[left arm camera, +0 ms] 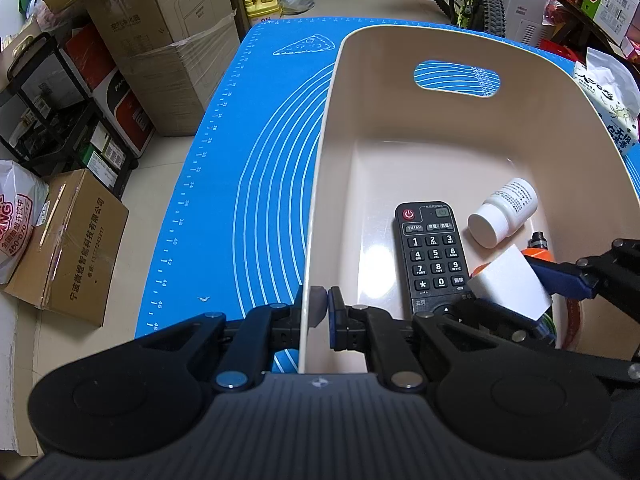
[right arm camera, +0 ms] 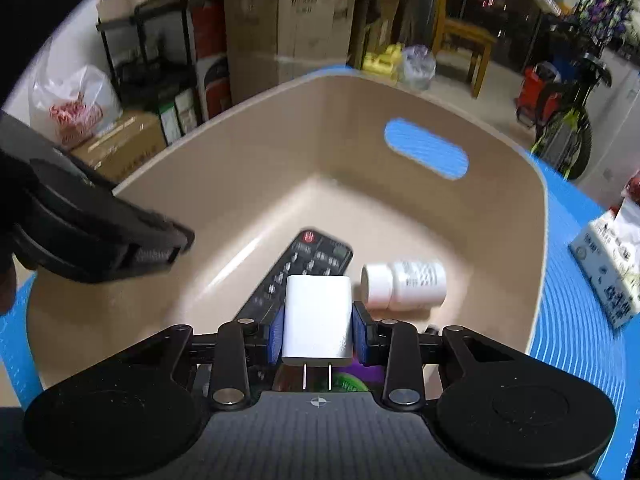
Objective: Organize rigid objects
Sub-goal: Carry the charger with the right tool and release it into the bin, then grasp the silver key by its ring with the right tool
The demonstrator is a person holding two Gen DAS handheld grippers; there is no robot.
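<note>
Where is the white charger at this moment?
The charger is held between the right gripper's fingers, above the near end of the bin, over the remote and left of the pill bottle.

The far half of the beige plastic bin [left arm camera: 332, 128] floor is unobstructed. The lower right is blocked by a black remote control [left arm camera: 434, 256] and white pill bottle [left arm camera: 504, 212].

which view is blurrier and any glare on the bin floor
Right wrist view is blurrier: the remote, bottle and background smear, while the held charger stays crisp. Left wrist view is sharp, with white glare streaks on the bin floor beside the remote; straight edges bow from fisheye.
</note>
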